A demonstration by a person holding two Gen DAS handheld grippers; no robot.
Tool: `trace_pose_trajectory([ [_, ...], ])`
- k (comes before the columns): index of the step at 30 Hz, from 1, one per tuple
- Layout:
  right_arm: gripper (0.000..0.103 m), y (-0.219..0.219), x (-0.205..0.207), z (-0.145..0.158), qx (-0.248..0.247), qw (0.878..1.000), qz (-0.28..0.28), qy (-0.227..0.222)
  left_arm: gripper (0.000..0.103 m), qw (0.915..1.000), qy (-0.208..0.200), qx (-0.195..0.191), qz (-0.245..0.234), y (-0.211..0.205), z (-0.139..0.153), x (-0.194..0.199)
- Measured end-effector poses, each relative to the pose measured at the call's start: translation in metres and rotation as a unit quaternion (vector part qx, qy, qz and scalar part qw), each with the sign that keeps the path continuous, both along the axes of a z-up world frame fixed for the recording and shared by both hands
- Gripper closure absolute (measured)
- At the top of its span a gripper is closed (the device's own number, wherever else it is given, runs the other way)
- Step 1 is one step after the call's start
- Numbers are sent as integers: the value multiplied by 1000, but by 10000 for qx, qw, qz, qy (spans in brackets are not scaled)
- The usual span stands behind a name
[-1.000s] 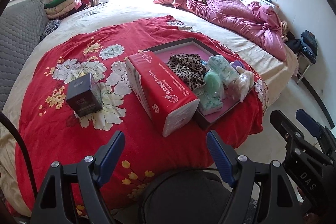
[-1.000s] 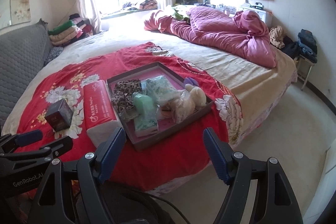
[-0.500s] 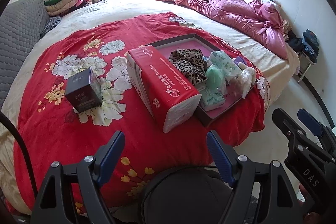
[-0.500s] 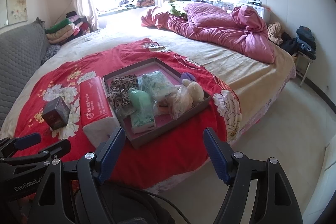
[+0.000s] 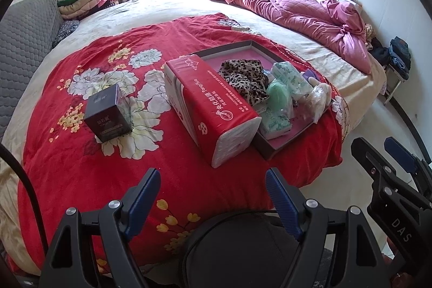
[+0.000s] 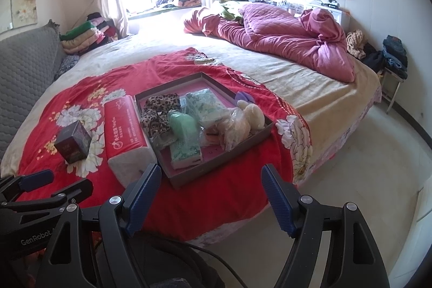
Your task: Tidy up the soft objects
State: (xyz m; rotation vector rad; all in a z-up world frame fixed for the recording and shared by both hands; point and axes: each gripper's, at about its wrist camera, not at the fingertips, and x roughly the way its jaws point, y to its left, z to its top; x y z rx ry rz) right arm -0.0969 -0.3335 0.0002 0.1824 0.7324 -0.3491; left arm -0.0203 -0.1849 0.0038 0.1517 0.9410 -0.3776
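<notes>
Looking down from the left wrist, the left gripper (image 5: 213,188) stood wide open with nothing between its blue pads, poised over the near edge of the red floral blanket (image 5: 81,166). Ahead of it lay the red tissue pack (image 5: 208,104), its long axis running from the near right toward the far left, its white end facing the camera. That pack sat touching the left wall of the shallow tray (image 5: 266,150). Inside the tray were a leopard-print cloth (image 5: 245,77), a green soft item (image 5: 278,93), patterned tissue packets (image 5: 290,76) and a clear plastic bag (image 5: 318,99). A dark box (image 5: 108,109) stood apart on the blanket to the left. This view alone caught the right gripper (image 5: 383,153) at its lower right edge, and it read the print on the pack's top face more clearly.

From the right wrist, the right gripper (image 6: 209,192) was likewise spread wide and held nothing, hanging over the blanket's edge in front of the tray (image 6: 216,169). Here the tissue pack (image 6: 124,128) pointed almost straight away from the camera, just left of the tray. Only this view showed a cream plush toy (image 6: 252,116) resting at the tray's right wall with a purple item (image 6: 244,96) behind it, more of the floor to the right, and the left gripper (image 6: 40,180) at the lower left.
</notes>
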Motion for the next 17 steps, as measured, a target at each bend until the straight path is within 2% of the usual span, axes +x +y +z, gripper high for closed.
trace_pose_trajectory([
  [14, 25, -2, 6, -5, 39, 10000, 24, 38, 24, 9999, 74, 78, -9, 2, -8, 4],
  [17, 25, 5, 11, -3, -122, 9998, 147, 18, 24, 9996, 247, -141, 12, 14, -10, 8],
])
